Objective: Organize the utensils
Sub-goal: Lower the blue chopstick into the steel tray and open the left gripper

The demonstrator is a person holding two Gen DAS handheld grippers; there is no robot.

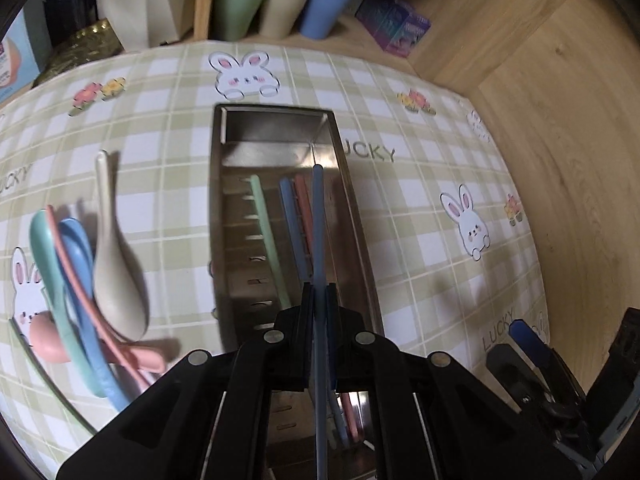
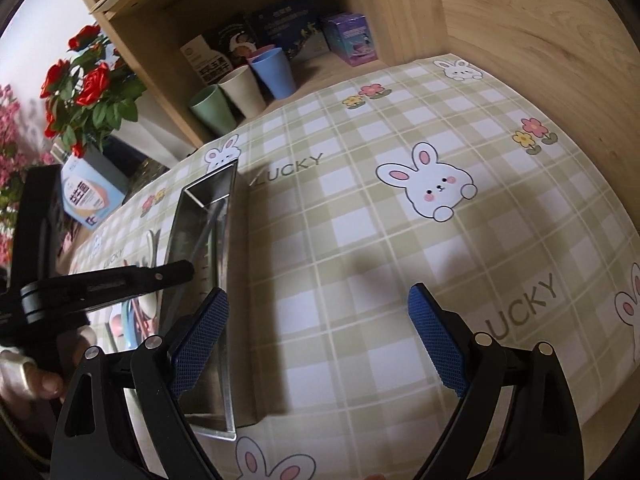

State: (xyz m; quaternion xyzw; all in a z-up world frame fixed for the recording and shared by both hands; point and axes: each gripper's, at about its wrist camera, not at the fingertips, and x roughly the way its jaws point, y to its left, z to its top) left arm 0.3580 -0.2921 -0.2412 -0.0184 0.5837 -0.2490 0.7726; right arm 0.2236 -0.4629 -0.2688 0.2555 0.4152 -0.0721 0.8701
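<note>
My left gripper [image 1: 319, 292] is shut on a blue chopstick [image 1: 318, 216] and holds it lengthwise over the steel utensil tray [image 1: 224, 200]. In the tray lie a green chopstick [image 1: 266, 228], a blue chopstick [image 1: 291, 224] and a pink chopstick [image 1: 305, 212]. Left of the tray several spoons lie in a pile: beige spoon [image 1: 116, 264], blue spoon [image 1: 82, 272], green spoon [image 1: 48, 256] and pink spoon [image 1: 48, 336]. My right gripper [image 2: 316, 320] is open and empty above the tablecloth, right of the tray [image 2: 224, 264]. The left gripper [image 2: 120, 280] shows at the left of the right wrist view.
A bunny-print plaid tablecloth [image 1: 420, 208] covers the table. Green, beige and blue cups [image 1: 280, 8] and small boxes [image 1: 394, 26] stand in a wooden shelf behind. A wooden wall [image 1: 560, 120] bounds the right side. Red flowers [image 2: 88, 92] stand at the far left.
</note>
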